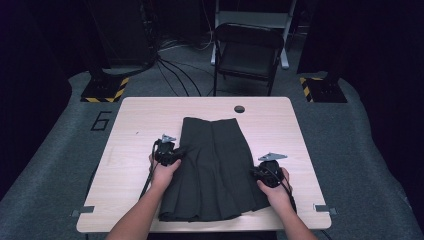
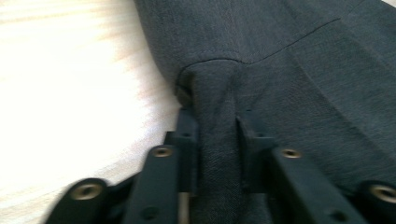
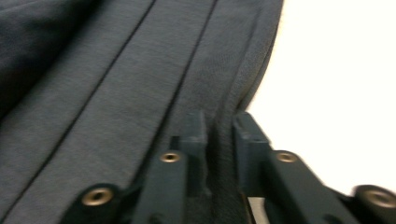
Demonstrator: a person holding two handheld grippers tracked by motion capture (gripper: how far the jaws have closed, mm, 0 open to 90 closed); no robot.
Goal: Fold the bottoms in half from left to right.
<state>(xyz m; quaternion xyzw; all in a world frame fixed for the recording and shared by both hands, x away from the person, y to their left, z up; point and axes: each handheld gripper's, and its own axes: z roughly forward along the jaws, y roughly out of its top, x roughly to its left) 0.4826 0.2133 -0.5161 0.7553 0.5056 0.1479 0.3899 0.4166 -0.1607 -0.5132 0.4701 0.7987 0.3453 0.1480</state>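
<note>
In the high view the left gripper (image 1: pixel 176 153) and right gripper (image 1: pixel 256 172) are too small for their jaws to be made out against the dark skirt (image 1: pixel 215 165). Both forearms are cut off by the bottom edge. In the right gripper view the picture is blurred, and the fold of cloth between the jaws runs out of sight below. The desk (image 3: pixel 336 60) there is washed out white.
</note>
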